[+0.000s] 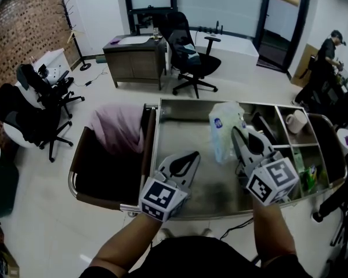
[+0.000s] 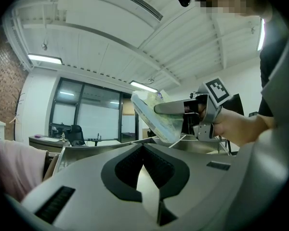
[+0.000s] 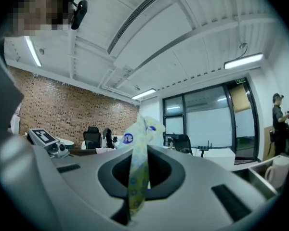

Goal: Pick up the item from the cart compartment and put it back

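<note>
So the right gripper (image 1: 238, 133) has the packet (image 1: 225, 126) pinched in its jaws. In the right gripper view the jaws are clamped on a thin edge of the pack, which stands up between them.

The packet is soft, crinkly plastic. The upper part is whitish and a bit see-through, with a round blue logo. The part in the jaws has a pale yellow-green print with small blue dots. From the left gripper view it hangs tilted, lifted clear of the steel, with its flat side showing.

It's up in the air over the big middle compartment of the cart (image 1: 180, 112), close to the divider on the right.

The left gripper (image 1: 191, 155) hovers low over the near-left part of the same compartment. Its jaws are pressed together with nothing between them.

Other stuff on the cart:
- a white mug (image 1: 296, 121) sits in the far right compartment
- something green (image 1: 308, 177) is in the near right compartment, can't make out what it is
- a pink cloth (image 1: 119, 126) is bunched in the dark bin on the cart's left end

A black office chair (image 1: 188, 57) stands beyond the cart, and a person (image 1: 327, 51) is at the far right.
</note>
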A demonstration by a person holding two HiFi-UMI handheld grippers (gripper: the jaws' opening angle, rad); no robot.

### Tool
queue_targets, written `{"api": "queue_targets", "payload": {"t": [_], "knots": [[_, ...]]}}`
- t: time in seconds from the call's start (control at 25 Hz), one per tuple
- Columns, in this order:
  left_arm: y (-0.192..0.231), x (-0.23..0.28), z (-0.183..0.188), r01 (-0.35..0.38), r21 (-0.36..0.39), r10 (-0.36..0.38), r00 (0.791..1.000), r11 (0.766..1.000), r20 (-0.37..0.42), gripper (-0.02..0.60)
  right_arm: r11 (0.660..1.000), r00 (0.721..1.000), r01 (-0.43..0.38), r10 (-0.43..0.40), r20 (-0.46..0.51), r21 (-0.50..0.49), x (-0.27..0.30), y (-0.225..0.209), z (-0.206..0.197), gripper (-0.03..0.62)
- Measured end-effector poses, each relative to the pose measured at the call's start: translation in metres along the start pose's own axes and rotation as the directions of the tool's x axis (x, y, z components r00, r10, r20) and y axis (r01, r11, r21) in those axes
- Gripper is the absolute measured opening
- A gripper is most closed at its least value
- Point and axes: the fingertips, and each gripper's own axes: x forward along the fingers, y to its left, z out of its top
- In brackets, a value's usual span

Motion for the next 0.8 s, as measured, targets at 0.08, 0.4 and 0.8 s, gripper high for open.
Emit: {"api": "queue_targets", "payload": {"t": [0.08, 0.4, 0.8], "knots": [[0.000, 0.000, 0.000, 0.001, 0.001, -0.001, 1.000, 1.000, -0.001, 0.000, 1.000, 1.000, -0.002, 0.001, -0.011, -0.028, 0.011, -0.002, 0.006, 0.014], [0.000, 0.001, -0.001, 0.007, 0.001, -0.007, 1.000, 1.000, -0.005, 0.000, 0.993, 0.995, -0.020, 0.009, -0.095, -0.112, 0.060, -0.008, 0.012, 0.014], [0.000, 0.002, -0.001, 0.004, -0.001, -0.004, 1.000, 1.000, -0.010, 0.000, 0.990, 0.966, -0.045, 0.009, -0.259, -0.131, 0.112, -0.025, -0.025, 0.014]]}}
